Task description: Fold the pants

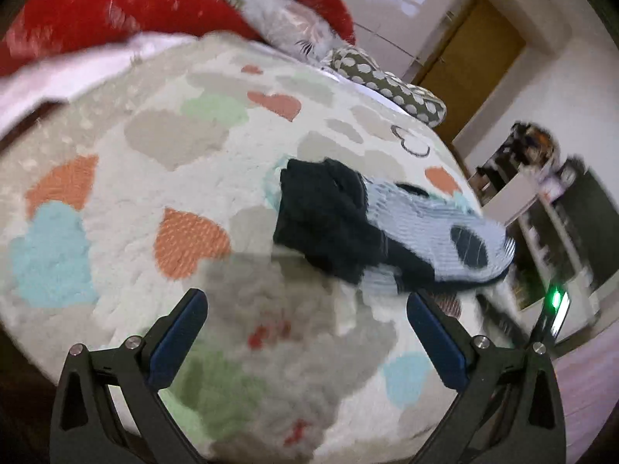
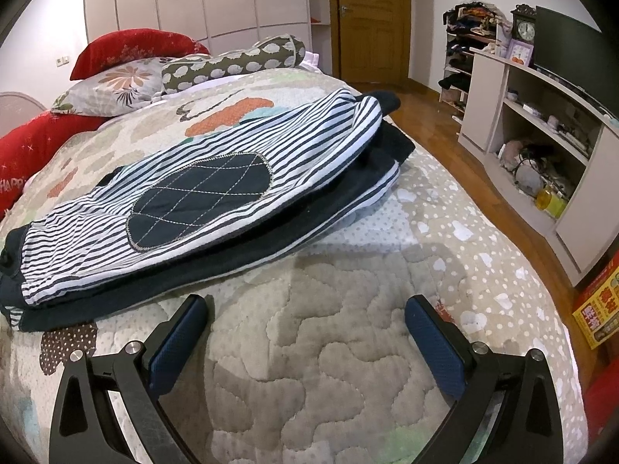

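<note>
the whole left wrist view is motion-smeared, so the pants (image 1: 371, 228) are just a dark and striped blob with no readable folds or edges. in the right wrist view the pants (image 2: 201, 193) run off the left edge, so that end is cut off. the shelf clutter (image 2: 537, 185) is too small to make out.
</note>
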A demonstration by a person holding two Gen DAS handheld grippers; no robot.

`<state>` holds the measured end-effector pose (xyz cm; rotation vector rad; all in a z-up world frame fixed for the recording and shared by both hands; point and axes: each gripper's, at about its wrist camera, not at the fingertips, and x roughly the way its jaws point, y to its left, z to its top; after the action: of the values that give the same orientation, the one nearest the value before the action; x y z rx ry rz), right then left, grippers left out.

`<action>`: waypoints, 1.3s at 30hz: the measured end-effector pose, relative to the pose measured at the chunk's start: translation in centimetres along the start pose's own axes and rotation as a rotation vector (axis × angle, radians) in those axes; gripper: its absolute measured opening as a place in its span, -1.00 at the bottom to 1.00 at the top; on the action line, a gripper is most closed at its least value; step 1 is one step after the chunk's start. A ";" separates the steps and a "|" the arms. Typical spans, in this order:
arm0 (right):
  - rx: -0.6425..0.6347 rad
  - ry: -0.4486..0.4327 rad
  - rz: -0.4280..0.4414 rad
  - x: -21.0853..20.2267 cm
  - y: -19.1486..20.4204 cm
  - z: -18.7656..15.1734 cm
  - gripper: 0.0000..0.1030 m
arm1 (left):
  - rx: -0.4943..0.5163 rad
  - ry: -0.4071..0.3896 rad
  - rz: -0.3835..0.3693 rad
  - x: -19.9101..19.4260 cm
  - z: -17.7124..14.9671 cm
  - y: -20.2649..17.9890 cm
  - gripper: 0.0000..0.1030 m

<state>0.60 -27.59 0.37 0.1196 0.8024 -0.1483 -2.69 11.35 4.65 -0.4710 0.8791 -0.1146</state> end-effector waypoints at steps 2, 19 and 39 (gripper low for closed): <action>0.006 -0.008 0.018 0.0 -0.1 0.1 1.00 | -0.012 0.024 -0.041 1.7 1.3 0.1 0.99; 0.351 0.103 0.267 3.5 -4.9 7.2 0.07 | -0.010 0.195 -0.031 10.1 5.1 -3.5 -0.61; 0.403 0.197 0.517 0.0 -2.8 0.5 -0.39 | -0.203 0.084 0.005 0.7 5.0 7.2 -0.31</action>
<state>0.42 -30.38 0.56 0.7243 0.9051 0.1969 0.87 19.30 3.72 -0.6566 0.9795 -0.0405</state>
